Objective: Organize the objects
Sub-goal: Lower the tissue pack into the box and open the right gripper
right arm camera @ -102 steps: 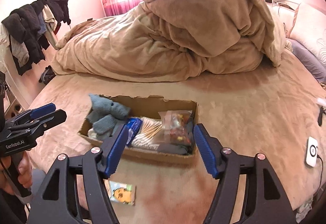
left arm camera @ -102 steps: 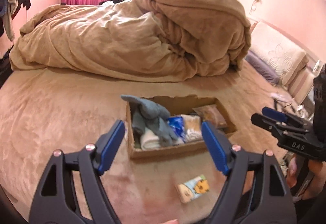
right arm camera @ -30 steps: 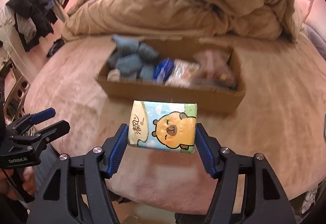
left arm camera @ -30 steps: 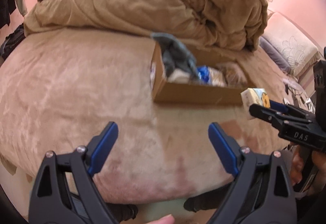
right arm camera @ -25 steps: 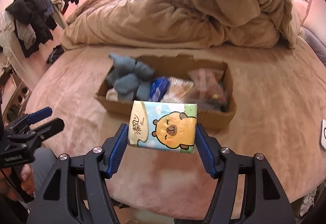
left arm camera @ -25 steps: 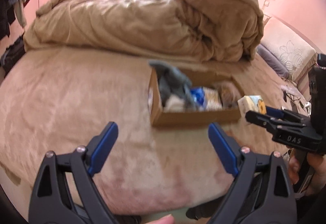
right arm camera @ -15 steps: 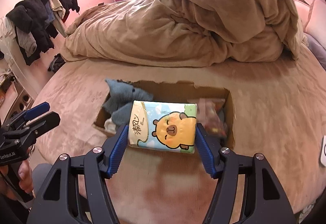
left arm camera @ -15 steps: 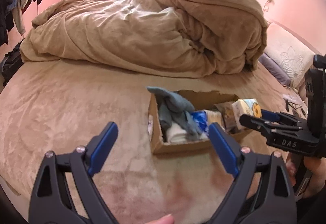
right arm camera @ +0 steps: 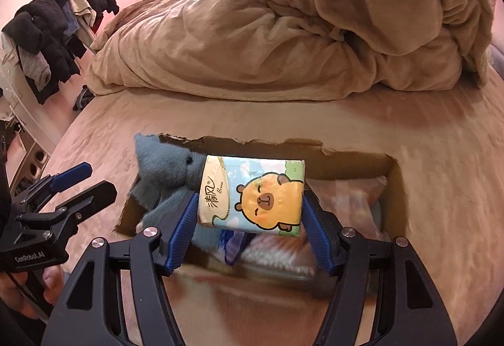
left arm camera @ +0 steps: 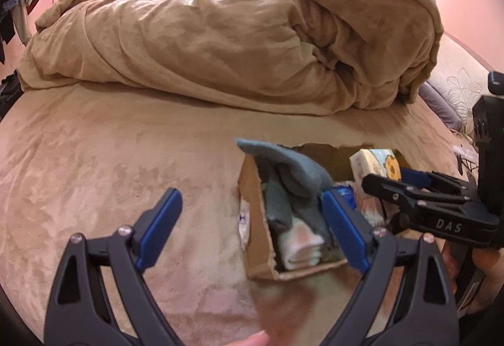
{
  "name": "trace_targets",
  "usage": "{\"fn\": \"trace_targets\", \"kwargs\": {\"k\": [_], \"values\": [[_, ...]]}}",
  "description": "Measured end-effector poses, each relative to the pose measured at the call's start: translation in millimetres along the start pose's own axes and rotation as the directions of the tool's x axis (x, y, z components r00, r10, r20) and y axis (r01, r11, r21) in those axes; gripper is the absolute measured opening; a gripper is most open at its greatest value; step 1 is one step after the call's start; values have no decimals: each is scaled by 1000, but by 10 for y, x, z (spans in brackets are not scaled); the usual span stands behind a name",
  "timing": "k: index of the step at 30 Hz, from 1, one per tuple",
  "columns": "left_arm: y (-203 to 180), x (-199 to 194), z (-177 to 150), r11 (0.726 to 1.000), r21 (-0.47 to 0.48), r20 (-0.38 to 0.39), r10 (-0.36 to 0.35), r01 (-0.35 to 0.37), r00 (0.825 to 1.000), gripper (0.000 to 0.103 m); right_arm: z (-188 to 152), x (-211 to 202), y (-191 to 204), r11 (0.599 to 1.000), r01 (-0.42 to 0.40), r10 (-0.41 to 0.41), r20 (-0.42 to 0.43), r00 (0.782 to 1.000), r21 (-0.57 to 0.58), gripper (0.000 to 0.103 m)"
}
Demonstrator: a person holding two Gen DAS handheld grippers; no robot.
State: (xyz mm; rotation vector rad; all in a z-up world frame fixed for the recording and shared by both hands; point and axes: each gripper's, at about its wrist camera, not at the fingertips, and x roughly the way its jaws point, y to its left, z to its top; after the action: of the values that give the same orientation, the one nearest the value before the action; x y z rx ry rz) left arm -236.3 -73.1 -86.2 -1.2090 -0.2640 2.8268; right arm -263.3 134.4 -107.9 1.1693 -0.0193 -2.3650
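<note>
My right gripper (right arm camera: 252,210) is shut on a tissue pack (right arm camera: 253,194) printed with an orange cartoon animal, and holds it above the open cardboard box (right arm camera: 395,188) on the bed. The pack also shows in the left wrist view (left arm camera: 375,164), over the box (left arm camera: 252,239). Inside the box lie grey-blue socks (right arm camera: 163,169), a blue packet and clear bags. My left gripper (left arm camera: 252,229) is open and empty, low at the box's left end; the socks (left arm camera: 293,175) rise between its fingers.
A big tan duvet (right arm camera: 299,18) is heaped at the back of the bed. Dark clothes (right arm camera: 53,31) hang at the left. A pillow (left arm camera: 460,94) lies at the right edge. The bed's front edge is close below the box.
My right gripper has carried the tissue pack forward until it is over the box. My left gripper has moved closer to the box's left end.
</note>
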Motion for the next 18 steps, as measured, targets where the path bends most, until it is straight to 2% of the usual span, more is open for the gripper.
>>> {"fn": "trace_targets", "kwargs": {"k": [8,11,18], "values": [[55,57,-26,1000,-25,-6,6,-6,1000,92,69,192,-9,1000,21,-21,-9,1000,-3,71],[68,-27,-40,999,-32,-3,10,-10,1000,92,62,152,5,1000,26,-26,3,1000,-6,79],[21,-357,-53,999,-30,29,14,-13,999,92,36,-82,86,999,28,-28,23,999,-16,79]]}}
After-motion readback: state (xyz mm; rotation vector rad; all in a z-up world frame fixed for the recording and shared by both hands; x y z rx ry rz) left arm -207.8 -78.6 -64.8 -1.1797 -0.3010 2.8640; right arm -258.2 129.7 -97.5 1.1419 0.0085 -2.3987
